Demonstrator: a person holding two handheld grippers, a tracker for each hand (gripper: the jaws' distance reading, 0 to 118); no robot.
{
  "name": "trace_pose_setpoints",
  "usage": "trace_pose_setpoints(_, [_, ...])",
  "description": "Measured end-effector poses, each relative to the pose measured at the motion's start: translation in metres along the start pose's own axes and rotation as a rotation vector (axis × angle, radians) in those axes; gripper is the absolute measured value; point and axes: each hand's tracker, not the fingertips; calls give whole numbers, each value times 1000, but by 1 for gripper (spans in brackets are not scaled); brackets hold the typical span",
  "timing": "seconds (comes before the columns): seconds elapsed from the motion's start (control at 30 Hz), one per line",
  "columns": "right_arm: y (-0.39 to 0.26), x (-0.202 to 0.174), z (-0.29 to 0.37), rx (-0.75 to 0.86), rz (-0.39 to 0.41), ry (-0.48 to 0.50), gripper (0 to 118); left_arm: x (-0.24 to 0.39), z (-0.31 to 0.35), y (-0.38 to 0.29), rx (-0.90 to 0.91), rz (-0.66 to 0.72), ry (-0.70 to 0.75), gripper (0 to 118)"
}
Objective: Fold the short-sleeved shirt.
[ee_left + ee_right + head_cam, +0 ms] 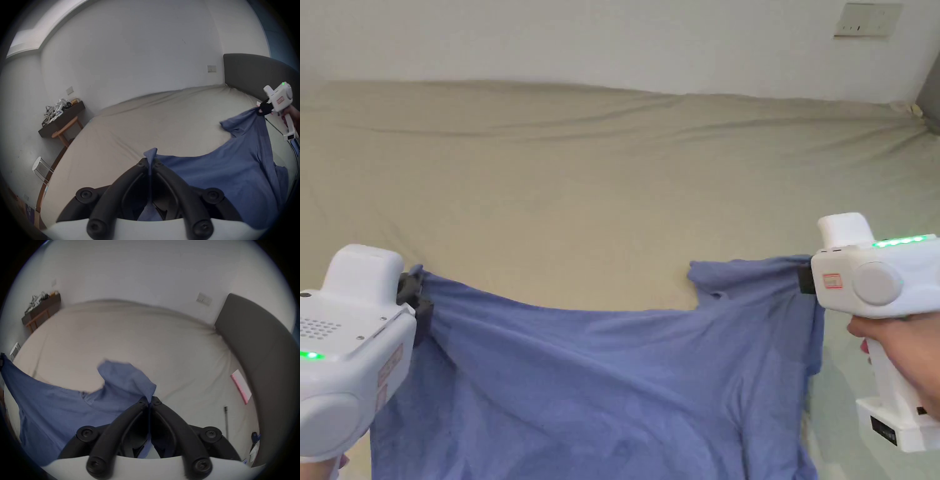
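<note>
A blue short-sleeved shirt (612, 381) hangs stretched between my two grippers above the near edge of a beige bed (612, 187). My left gripper (419, 294) is shut on the shirt's left corner; in the left gripper view its jaws pinch a fold of blue cloth (151, 155). My right gripper (805, 278) is shut on the right corner, close to a sleeve (731, 275) that flops over. In the right gripper view, blue fabric (126, 382) runs up into the closed jaws. The right gripper (261, 108) also appears far right in the left gripper view, clamped on the shirt (227, 175).
A grey headboard (259, 353) bounds the bed on the right. A dark shelf with clutter (61, 113) and a white stool (40, 167) stand by the wall to the left. A pink-edged flat item (241, 386) lies on the bed near the headboard.
</note>
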Motion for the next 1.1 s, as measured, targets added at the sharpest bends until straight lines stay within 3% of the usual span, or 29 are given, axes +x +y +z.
trace_pose_setpoints(0.23, [16, 47, 157, 289, -35, -84, 3, -22, 76, 48, 176, 20, 70, 0])
trace_pose_setpoints(0.57, [10, 62, 326, 600, -29, -208, 3, -52, 200, 106, 439, 57, 154, 0])
trace_pose_setpoints(0.83, [19, 55, 397, 752, 70, -365, 3, -72, 263, 142, 558, 91, 162, 0])
trace_pose_setpoints(1.1, [53, 64, 435, 830, 43, -384, 3, -94, 291, 181, 645, 122, 177, 0])
